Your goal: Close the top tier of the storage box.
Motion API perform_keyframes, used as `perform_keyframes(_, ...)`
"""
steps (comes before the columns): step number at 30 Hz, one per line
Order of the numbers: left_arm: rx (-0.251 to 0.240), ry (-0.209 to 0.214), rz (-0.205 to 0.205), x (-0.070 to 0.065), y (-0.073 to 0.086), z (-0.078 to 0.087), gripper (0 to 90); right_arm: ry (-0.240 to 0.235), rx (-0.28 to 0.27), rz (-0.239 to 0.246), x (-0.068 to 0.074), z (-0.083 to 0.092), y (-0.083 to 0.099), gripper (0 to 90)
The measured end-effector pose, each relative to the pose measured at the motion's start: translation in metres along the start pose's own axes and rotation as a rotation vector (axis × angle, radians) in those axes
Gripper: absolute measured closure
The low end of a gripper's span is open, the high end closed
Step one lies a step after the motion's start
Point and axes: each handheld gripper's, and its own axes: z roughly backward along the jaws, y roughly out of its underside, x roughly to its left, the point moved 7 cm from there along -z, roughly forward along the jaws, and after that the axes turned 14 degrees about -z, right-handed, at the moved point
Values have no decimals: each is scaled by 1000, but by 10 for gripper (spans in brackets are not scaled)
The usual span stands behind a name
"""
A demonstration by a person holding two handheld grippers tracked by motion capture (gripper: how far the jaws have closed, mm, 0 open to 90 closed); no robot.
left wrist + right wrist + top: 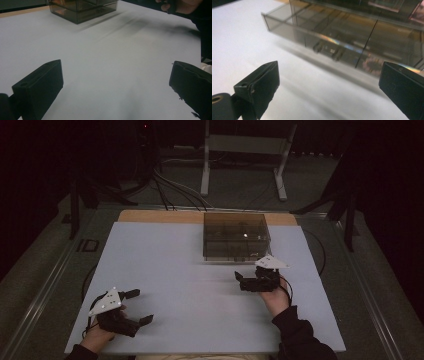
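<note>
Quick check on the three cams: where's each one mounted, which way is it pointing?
High view: above the person's side, looking forward and down on the table; shows both forearms, left gripper and right gripper.
Left gripper view: on the left gripper, facing across the table; its open jaws show.
Right gripper view: on the right gripper, facing the box's drawer; open jaws show.
All share the smoky clear box.

The box point(236, 236) stands at the far middle of the mat point(165, 270), the sole obstacle on it. Bare mat lies to its left, to its right, and along its near side, between the wide-spread left gripper point(140, 306) and right gripper point(240, 281).
</note>
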Motion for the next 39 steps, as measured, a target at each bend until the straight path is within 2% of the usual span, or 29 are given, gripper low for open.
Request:
perform_keyframes(8, 0, 4, 1, 0, 0, 0, 0, 1, 40, -31, -2, -4, 11, 34)
perform_keyframes(13, -1, 3, 1, 0, 0, 0, 0, 9, 65, -37, -4, -7, 16, 34)
perform_keyframes(16, 0, 5, 2, 0, 0, 0, 0, 7, 101, -34, -5, -10, 20, 36)
perform_keyframes(22, -1, 4, 0, 0, 0, 0, 0, 8, 115, -35, -4, -11, 22, 37)
perform_keyframes(24, -1, 5, 1, 0, 0, 0, 0, 8, 118, -41, -4, -10, 22, 77)
perform_keyframes(29, 0, 9, 1, 0, 0, -1, 0, 4, 119, -49, -5, -10, 22, 89)
perform_keyframes(30, 0, 9, 1, -1, 0, -1, 0, 11, 123, -54, -6, -9, 22, 155)
perform_keyframes(34, -1, 9, 1, -1, 0, -1, 0, 13, 134, -59, -6, -9, 22, 165)
perform_keyframes(36, -1, 8, 1, 0, 0, -1, 0, 16, 127, -47, -5, -8, 22, 230)
perform_keyframes(37, -2, 8, 1, 0, 0, -1, 0, 16, 127, -47, -5, -8, 22, 230)
perform_keyframes(39, -2, 8, 2, 0, 0, -1, 0, -1, 134, -38, -3, -8, 22, 276)
